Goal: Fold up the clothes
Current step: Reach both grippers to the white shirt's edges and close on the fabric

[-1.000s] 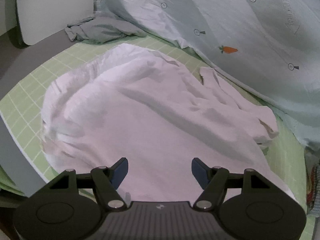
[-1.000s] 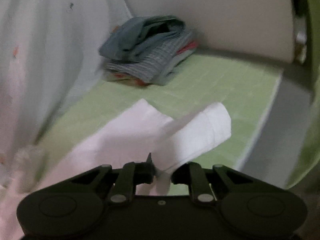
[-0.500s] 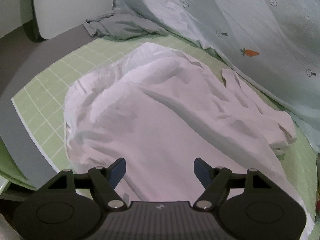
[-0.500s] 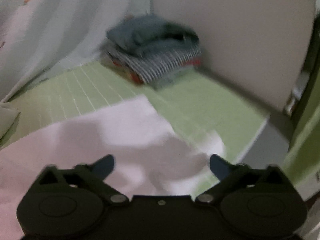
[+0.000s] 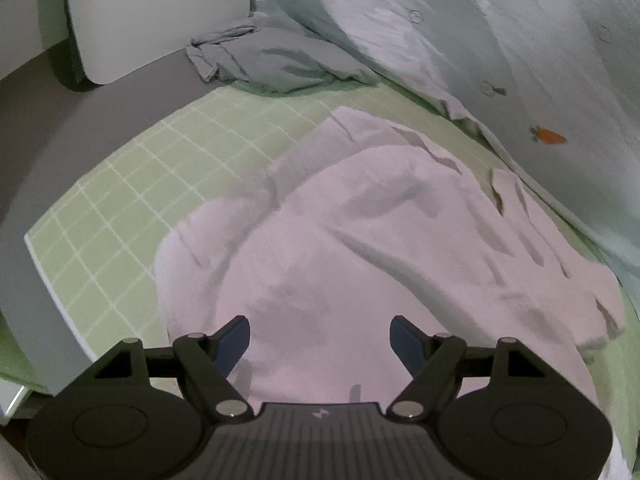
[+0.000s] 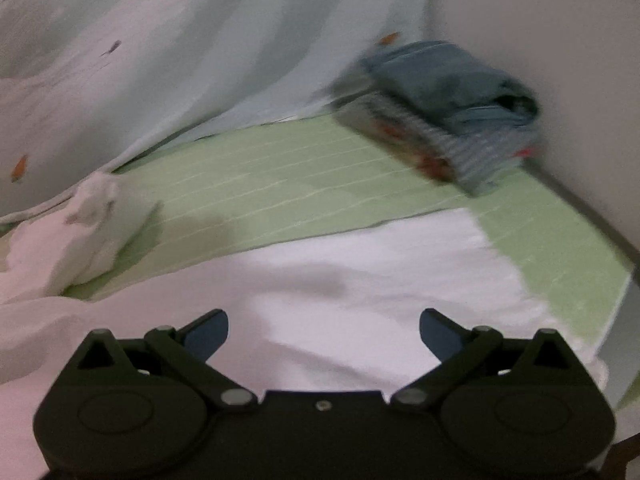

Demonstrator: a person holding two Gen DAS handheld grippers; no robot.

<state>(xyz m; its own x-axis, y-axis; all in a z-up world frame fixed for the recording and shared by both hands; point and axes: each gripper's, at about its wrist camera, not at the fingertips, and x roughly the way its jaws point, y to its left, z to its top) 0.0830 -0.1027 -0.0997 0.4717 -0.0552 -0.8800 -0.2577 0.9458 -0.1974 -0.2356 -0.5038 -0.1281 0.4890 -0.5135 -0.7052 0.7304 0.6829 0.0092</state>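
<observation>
— Where's the white shirt (image 5: 360, 248)?

— Spread rumpled over the green checked mat (image 5: 120, 216), reaching its near edge, one sleeve (image 6: 76, 232) bunched by the carrot-print bedding (image 5: 500, 40).

— And the left gripper (image 5: 320, 334)?

— Above the shirt, jaws apart, nothing between them; they have just been opening a little.

— The right gripper (image 6: 324, 330)?

— Spread wide and empty over the shirt (its jaws have just been opening). A stack of folded clothes (image 6: 452, 116) sits at the mat's far corner, a grey garment (image 5: 272, 60) at another.
</observation>
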